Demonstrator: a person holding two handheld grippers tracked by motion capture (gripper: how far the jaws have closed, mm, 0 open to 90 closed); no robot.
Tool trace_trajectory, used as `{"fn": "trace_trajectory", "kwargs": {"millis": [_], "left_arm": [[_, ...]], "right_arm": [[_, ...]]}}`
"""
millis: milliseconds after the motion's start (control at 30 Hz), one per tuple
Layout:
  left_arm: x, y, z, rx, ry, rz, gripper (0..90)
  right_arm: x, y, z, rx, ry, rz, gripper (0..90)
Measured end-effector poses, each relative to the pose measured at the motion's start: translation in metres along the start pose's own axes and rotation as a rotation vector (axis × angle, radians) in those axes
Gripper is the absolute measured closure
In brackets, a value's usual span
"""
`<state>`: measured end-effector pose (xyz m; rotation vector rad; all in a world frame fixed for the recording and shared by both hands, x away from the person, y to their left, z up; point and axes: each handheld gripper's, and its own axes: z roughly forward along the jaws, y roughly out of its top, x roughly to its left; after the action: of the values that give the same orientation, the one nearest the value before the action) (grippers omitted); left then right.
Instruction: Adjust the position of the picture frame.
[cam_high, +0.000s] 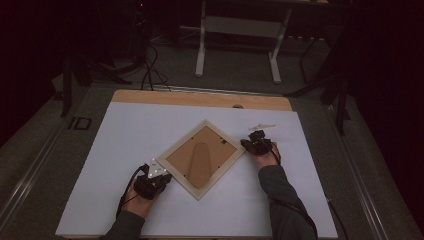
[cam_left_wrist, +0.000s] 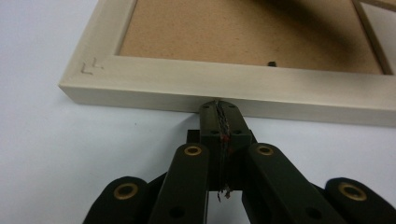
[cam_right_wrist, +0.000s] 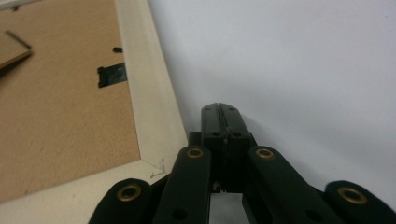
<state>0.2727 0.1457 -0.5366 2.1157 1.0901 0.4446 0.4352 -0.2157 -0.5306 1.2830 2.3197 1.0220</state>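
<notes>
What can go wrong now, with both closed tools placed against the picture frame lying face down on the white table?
1. The left tool touches the picture frame only with its closed tip, at one edge; a push there may turn the frame instead of sliding it straight.
2. The right tool is beside a corner, so it may slip off along the edge.
3. The small clear piece on the table lies near the right tool and could be knocked.

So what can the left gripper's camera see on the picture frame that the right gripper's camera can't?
The left gripper view has the shut left gripper touching the outer edge of the picture frame, near a corner with a pencil mark. The right gripper view has a small black metal clip on the frame's back and the shut right gripper beside another corner. Both show pale wooden frame, brown backing board and white table.
</notes>
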Motion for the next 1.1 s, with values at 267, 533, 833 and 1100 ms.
{"fn": "trace_trajectory", "kwargs": {"millis": [267,533,833,1100], "left_arm": [[0.006,0.001,0.002,-0.008,0.01,-0.016,90.0],[0.008,0.0,0.002,-0.012,0.035,-0.029,90.0],[0.014,0.0,0.003,-0.019,0.036,-0.051,90.0],[0.015,0.002,0.004,-0.015,0.031,-0.056,90.0]], "right_arm": [[0.006,-0.019,-0.015,-0.023,0.018,0.011,89.9],[0.015,-0.032,-0.027,-0.027,0.021,-0.005,89.9],[0.021,-0.041,-0.033,-0.036,0.026,-0.014,89.9],[0.025,-0.048,-0.04,-0.042,0.043,-0.022,89.9]]}}
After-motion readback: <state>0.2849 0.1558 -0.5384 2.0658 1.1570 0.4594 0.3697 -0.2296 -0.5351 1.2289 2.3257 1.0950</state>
